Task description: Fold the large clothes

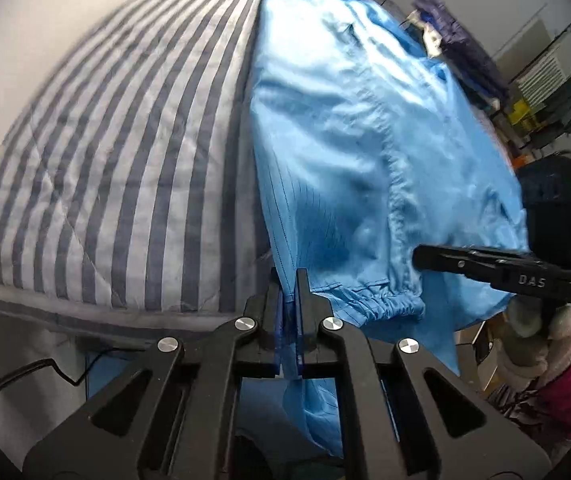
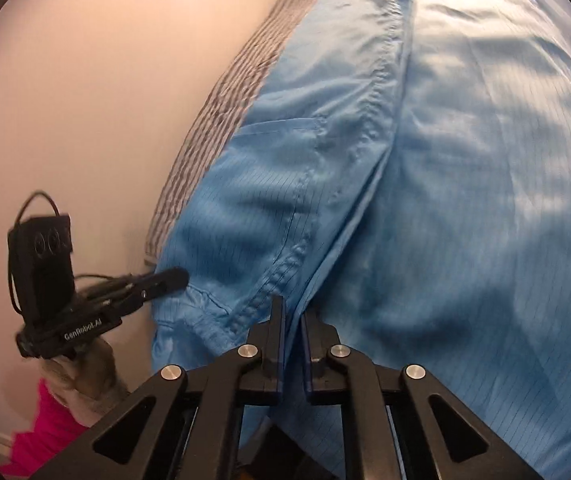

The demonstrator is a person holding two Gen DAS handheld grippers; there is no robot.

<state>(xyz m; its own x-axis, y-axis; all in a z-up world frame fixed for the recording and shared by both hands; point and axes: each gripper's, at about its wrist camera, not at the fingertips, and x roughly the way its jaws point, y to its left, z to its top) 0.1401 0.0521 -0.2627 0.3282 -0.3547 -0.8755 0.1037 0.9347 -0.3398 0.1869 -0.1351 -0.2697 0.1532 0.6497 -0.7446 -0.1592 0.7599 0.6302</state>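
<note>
A large light-blue garment [image 1: 349,152] with thin pinstripes and an elastic cuff lies along the right side of a striped bed [image 1: 117,152]. My left gripper [image 1: 289,300] is shut on the garment's near edge, with cloth hanging between the jaws. My right gripper [image 2: 294,320] is shut on a fold of the same garment [image 2: 465,200] near a seam. The right gripper also shows in the left wrist view [image 1: 421,259], at the garment's right edge. The left gripper shows in the right wrist view [image 2: 179,278], at the cuff corner.
The bed has a blue-and-white striped quilt [image 2: 221,120] and stands against a pale wall [image 2: 85,80]. Dark purple clothing [image 1: 465,48] and shelving [image 1: 545,96] stand at the far right. A black cable [image 1: 25,376] runs below the bed's edge.
</note>
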